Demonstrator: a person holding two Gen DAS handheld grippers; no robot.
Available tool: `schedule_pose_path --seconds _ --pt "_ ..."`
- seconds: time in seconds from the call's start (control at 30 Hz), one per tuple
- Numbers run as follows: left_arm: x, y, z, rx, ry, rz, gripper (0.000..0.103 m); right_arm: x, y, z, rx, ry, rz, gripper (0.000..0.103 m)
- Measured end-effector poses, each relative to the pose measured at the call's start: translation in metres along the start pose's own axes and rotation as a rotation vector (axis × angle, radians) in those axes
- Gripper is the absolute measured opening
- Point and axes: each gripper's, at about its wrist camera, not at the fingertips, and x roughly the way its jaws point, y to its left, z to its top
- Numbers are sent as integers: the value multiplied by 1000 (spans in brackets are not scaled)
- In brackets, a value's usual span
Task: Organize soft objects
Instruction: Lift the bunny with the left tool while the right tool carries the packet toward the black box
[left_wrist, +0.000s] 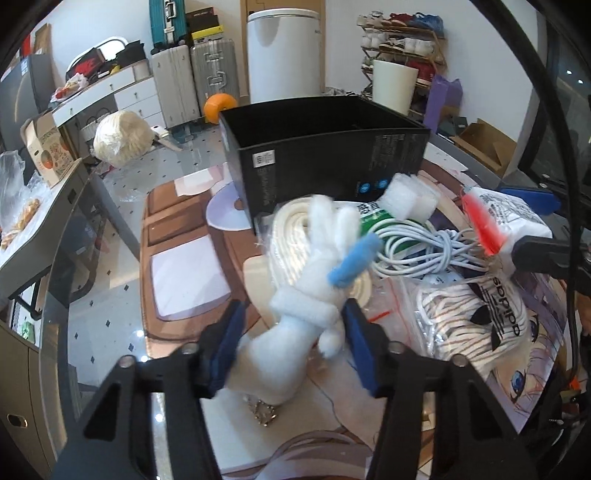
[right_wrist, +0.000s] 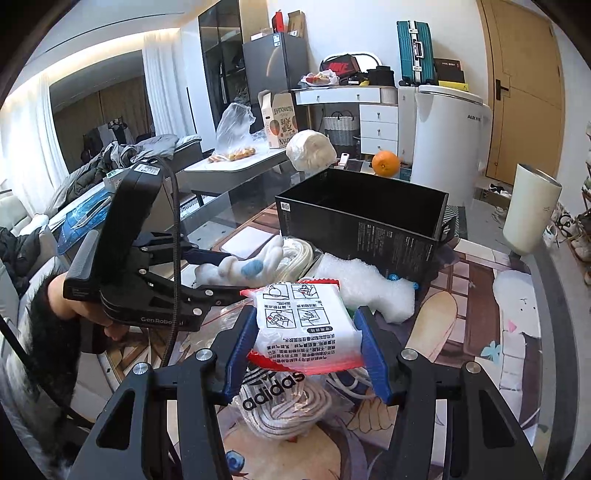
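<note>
Black and open-topped, the box (right_wrist: 364, 218) sits just beyond both my loads; my left gripper (left_wrist: 291, 341) is clamped on the white plush toy (left_wrist: 314, 280), long axis pointing boxward; my right gripper (right_wrist: 308, 354) pinches the sealed white packet (right_wrist: 304, 328), raised off the bench (right_wrist: 524, 332), slightly nearer the box, I judge.

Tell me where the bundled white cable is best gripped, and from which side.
Grip the white cable at its wrapped waist, where the strands are bound tight, probably from above. It lies flat on the pile between the plush toy and the white packet, so side approaches look crowded.
</note>
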Motion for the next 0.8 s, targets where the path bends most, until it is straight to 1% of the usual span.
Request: schedule_pose_path --seconds 0.07,0.13,0.4,0.57,0.8 --pt "-3 -2 -1 6 -5 -7 37 0 -1 0 4 3 -1 55" --pt "-7 -2 -3 0 -13 -15 30 -1 -2 -1 7 2 -4 55" --pt "-30 -6 -14 -39 -70 -50 29 -8 -7 -3 21 -13 -14 55" --pt "-44 -9 -12 -58 -118 -27 29 -14 -8 -3 25 -37 -17 55" --pt "-63 -10 1 -78 -216 39 29 -31 -10 5 17 -116 -47 55"
